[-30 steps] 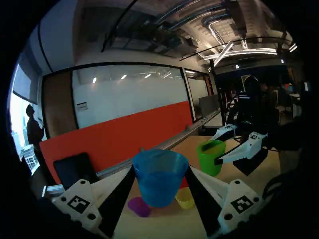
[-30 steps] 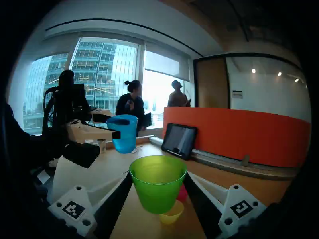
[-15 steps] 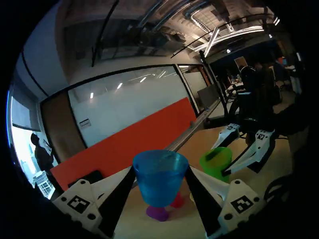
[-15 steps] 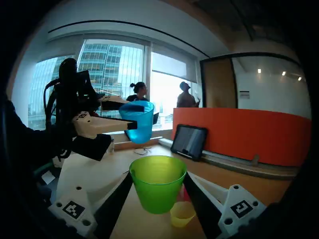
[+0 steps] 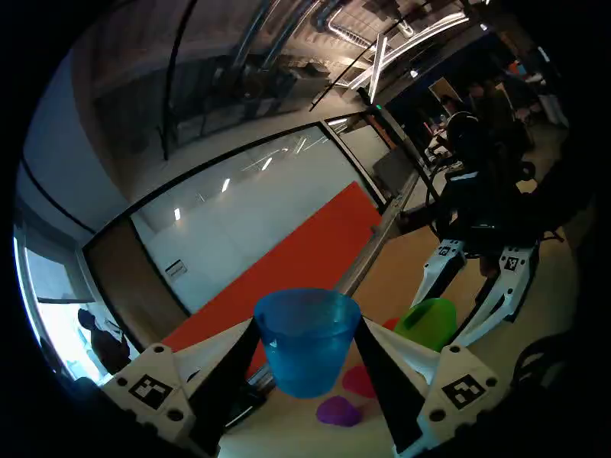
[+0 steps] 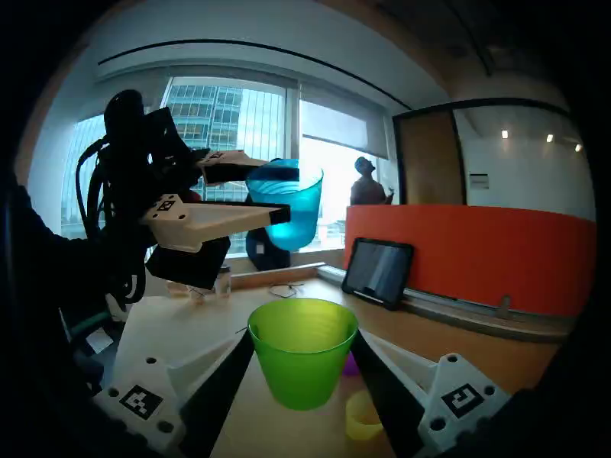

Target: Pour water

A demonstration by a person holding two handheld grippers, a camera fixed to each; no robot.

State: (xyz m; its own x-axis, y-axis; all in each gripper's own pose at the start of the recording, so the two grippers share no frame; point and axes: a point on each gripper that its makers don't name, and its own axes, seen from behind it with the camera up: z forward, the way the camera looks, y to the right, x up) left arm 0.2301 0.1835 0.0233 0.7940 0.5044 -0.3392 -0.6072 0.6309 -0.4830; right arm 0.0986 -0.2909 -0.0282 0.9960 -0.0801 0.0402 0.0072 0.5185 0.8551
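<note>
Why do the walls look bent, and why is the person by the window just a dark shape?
Left gripper view: the fisheye lens bows the orange wall and ceiling lights; the blue cup is sharp. Right gripper view: bright windows backlight the person into a silhouette; the green cup is evenly lit.

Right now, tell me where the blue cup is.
In the right gripper view the blue cup is held tilted in the left gripper, above and left of the green cup.
</note>
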